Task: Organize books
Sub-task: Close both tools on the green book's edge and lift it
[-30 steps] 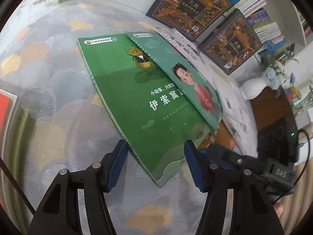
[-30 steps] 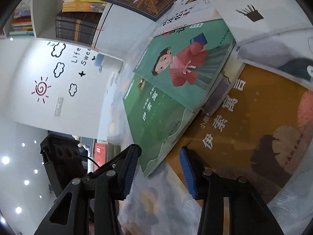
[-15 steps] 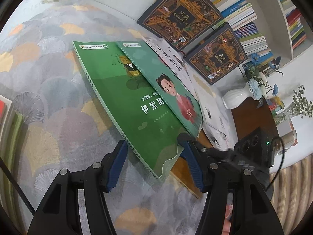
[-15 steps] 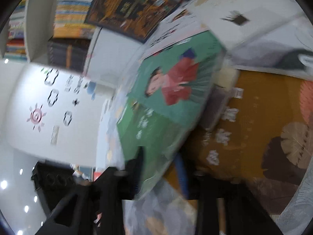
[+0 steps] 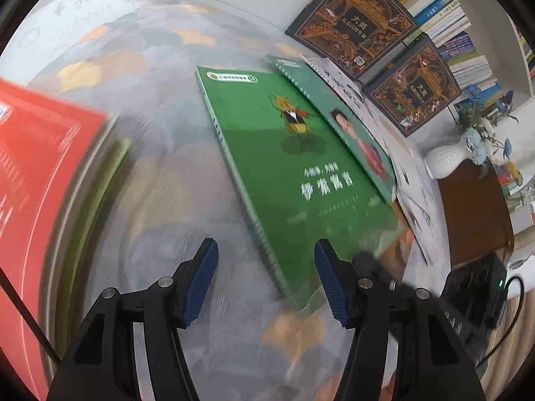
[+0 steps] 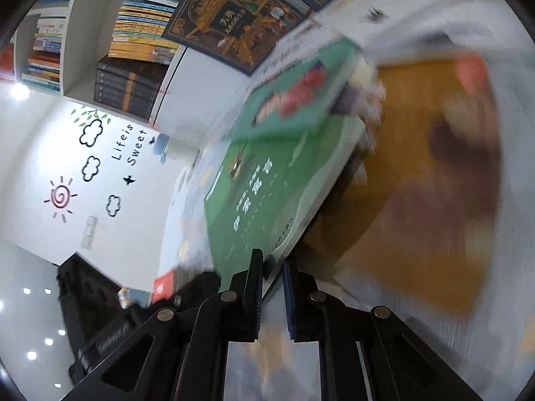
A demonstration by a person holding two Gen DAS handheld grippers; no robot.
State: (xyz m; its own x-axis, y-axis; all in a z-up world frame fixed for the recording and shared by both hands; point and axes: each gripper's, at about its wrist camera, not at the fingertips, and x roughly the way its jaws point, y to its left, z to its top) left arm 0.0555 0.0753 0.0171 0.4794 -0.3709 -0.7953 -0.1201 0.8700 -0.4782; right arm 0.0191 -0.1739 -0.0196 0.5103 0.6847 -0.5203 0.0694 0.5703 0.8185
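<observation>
A large green book (image 5: 294,173) lies slanted on the patterned cloth, its near corner lifted. My right gripper (image 6: 272,269) is shut on that corner of the green book (image 6: 267,193). A smaller teal book with a girl in red (image 5: 354,133) rests on its far side, seen too in the right wrist view (image 6: 297,97). An orange book (image 6: 418,180) lies under and beside them. My left gripper (image 5: 265,267) is open and empty, just above the green book's near edge. A red book (image 5: 36,173) on a stack is at the left.
Two dark ornate books (image 5: 351,20) lean against a white bookshelf (image 5: 448,23) at the back. White papers (image 5: 401,167) lie right of the books. A white vase (image 5: 444,160) and a brown side table (image 5: 474,214) stand at right.
My right gripper has closed on the green book's near corner and lifted it. My left gripper has swung left, bringing the red book into view.
</observation>
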